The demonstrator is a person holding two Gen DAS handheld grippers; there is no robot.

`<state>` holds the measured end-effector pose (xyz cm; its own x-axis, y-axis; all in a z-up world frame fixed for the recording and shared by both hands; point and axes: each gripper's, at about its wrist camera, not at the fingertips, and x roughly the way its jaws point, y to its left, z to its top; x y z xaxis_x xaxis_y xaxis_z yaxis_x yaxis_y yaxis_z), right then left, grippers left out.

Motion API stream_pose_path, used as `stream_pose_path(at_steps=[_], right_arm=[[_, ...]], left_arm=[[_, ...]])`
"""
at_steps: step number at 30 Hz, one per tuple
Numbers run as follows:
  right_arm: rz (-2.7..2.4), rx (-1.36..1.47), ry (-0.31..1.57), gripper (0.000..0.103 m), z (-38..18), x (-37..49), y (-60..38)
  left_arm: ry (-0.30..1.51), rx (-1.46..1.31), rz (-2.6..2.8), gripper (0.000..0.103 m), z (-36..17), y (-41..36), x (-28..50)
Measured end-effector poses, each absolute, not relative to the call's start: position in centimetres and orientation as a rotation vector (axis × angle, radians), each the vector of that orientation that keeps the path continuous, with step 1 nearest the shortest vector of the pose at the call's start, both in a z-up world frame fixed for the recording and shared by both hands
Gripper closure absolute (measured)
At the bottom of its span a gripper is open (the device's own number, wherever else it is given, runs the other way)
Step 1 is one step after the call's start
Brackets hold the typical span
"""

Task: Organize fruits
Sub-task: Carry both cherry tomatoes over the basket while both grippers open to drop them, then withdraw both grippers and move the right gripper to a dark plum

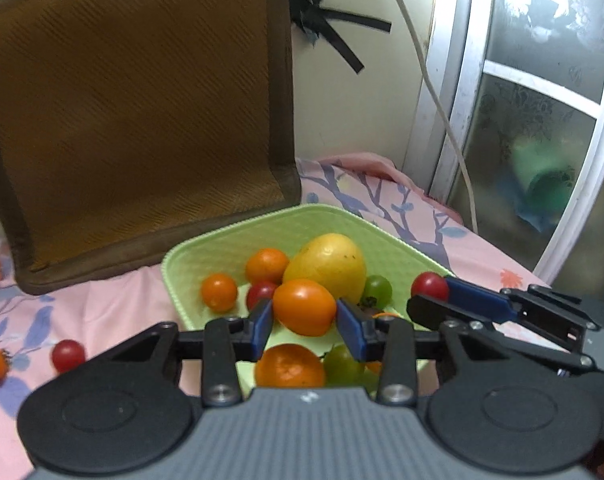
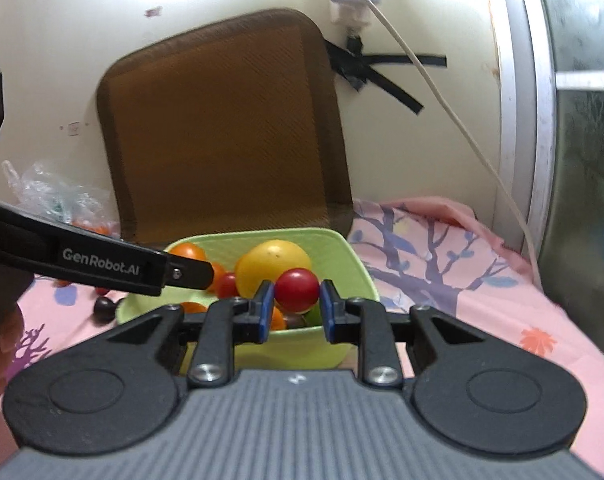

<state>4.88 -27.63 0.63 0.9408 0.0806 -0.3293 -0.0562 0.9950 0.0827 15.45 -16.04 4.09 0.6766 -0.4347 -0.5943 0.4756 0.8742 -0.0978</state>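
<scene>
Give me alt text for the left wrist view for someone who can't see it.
The left tool grips an oval orange tomato above a light green plastic basket of mixed fruit on a pink floral sheet. At right, the right tool holds a small red cherry tomato; a brown cushion leans behind.

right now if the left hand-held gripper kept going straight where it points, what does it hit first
Probably the yellow mango in the green tray, right behind the orange tomato that the left hand-held gripper holds. Depth is unclear, so a smaller fruit could come first.
</scene>
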Motion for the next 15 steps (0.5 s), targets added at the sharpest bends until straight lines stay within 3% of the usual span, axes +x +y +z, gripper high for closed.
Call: stream_pose_path(at_steps=[6,15], right_arm=[[0.068,0.096,0.317,0.065,0.4,4.7,-28.2],[0.051,0.150,0.296,0.066,0.5,4.5,-29.0]], left_arm=[[0.651,0.040,-0.512,0.058,3.8,-15.8,15.8],[0.564,-0.079,-0.339,0.058,5.9,-5.3,13.0]])
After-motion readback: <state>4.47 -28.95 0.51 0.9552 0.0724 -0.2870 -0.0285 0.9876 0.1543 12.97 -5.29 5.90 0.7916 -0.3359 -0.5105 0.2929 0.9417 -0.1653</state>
